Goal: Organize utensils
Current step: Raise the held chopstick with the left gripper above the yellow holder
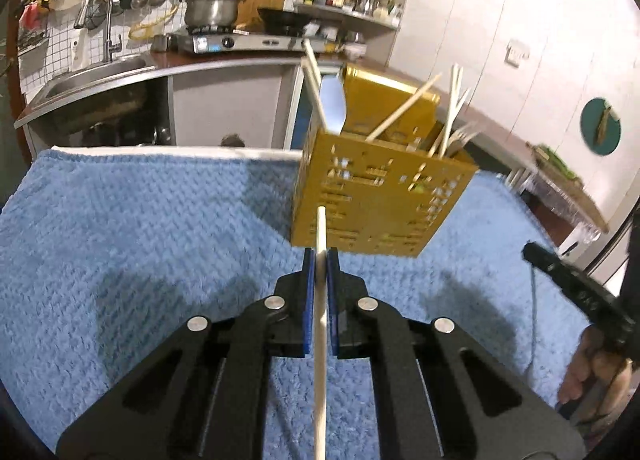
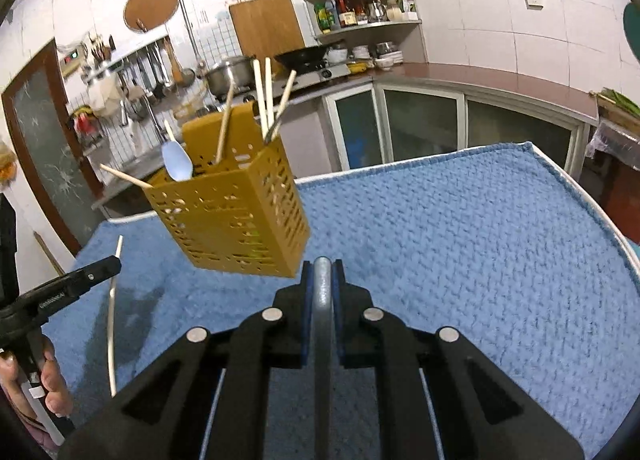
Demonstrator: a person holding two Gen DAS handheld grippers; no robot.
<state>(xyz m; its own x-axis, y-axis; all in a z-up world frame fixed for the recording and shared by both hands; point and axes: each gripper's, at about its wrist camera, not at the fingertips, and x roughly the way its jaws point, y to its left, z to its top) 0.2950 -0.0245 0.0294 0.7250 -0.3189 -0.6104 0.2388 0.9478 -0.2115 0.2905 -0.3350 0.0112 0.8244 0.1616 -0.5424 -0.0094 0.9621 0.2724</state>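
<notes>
1. Left gripper [image 1: 320, 260] pinched on a pale chopstick [image 1: 321, 340]; pads pressed flat against its sides, stick running between the fingers from the near edge of the left wrist view out past the fingertips.
2. Right gripper [image 2: 323, 272] pinched on a grey metal handle [image 2: 322, 324], rounded end just past the fingertips; which kind of utensil cannot be told, the working end being hidden below the gripper.
3. Yellow holder [image 1: 380, 196] standing on the blue towel [image 1: 140, 228], just beyond both grippers; already stocked with chopsticks, a pale blue spoon [image 2: 178, 164] and forks.
4. Step in hand, judged: carrying both utensils to the holder. Best done by raising each tip above the rim before moving across, then lowering into a free compartment, one hand at a time, so that the leaning sticks are not struck.
5. Chopstick: long axis in line with the left gripper's fingers, far end aimed at the holder's near wall, low against it, not yet above the rim. From the right wrist view, a bowed pale line at the left, over the towel.
6. Metal handle: long axis likewise along the right gripper's fingers, rounded end toward the holder's near lower corner.
7. Risk, judged: a thin stick may pivot in the pads if its tip catches a wall slot.
</notes>
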